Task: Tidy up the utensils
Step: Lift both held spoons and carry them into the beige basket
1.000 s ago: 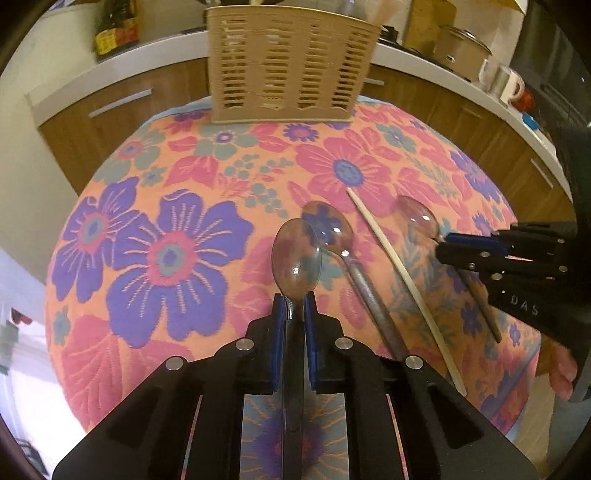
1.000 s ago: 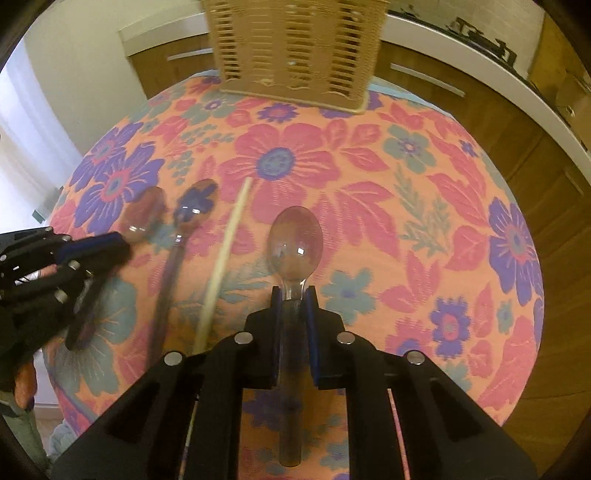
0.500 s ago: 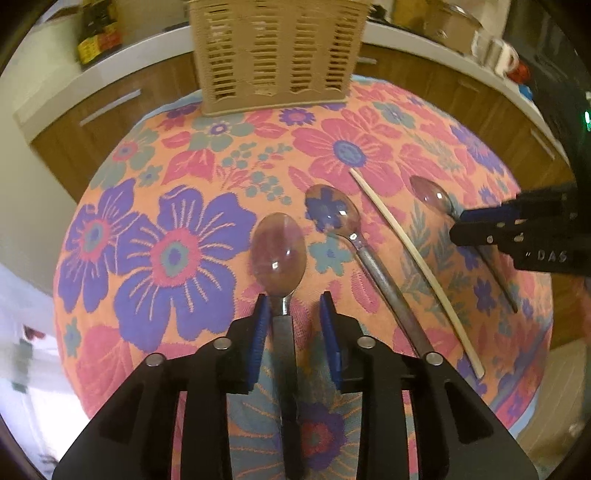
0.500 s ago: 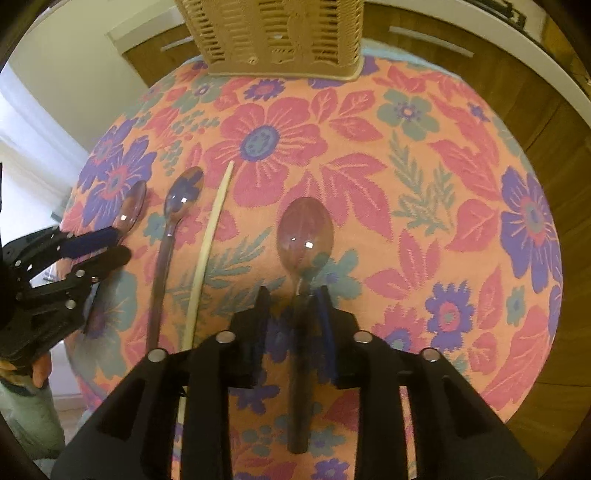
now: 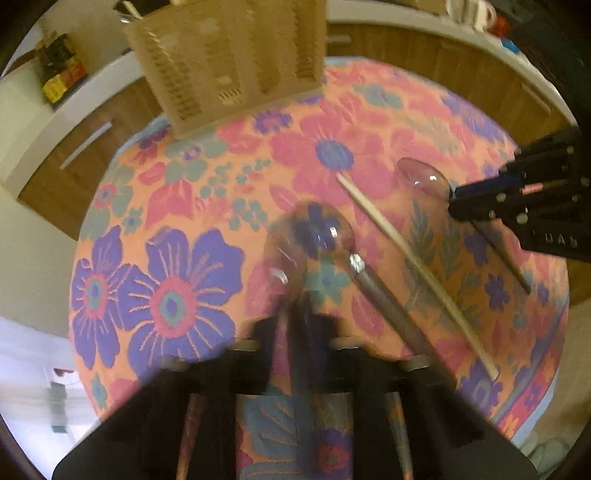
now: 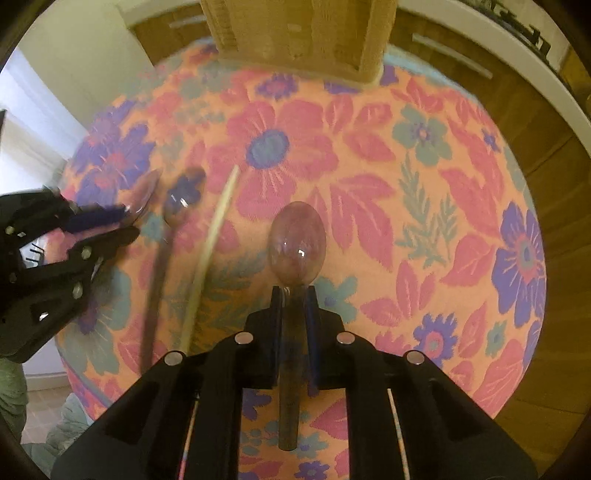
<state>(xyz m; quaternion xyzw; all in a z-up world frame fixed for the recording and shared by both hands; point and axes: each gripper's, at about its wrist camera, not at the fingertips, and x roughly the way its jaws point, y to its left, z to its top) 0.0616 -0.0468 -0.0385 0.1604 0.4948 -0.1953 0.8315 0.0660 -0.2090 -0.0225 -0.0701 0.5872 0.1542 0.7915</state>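
My left gripper (image 5: 295, 325) is blurred; its fingers stand close around the handle of a metal spoon (image 5: 284, 258). A second spoon (image 5: 373, 288) and a pale chopstick (image 5: 413, 269) lie to its right on the floral cloth. My right gripper (image 6: 294, 295) is shut on the neck of another spoon (image 6: 297, 245); it also shows in the left wrist view (image 5: 517, 199) with that spoon's bowl (image 5: 423, 177) sticking out. The beige slotted utensil basket (image 5: 229, 62) stands at the table's far edge (image 6: 299, 33).
The round table with floral cloth (image 5: 166, 206) drops off at its front and sides. Wooden cabinets (image 5: 70, 158) and a white counter run behind it. The left gripper shows at the right wrist view's left edge (image 6: 55, 251).
Both grippers opened half a second ago and have closed on their spoon handles again. Both views are higher and tilted, with motion blur; the spoons look lifted.
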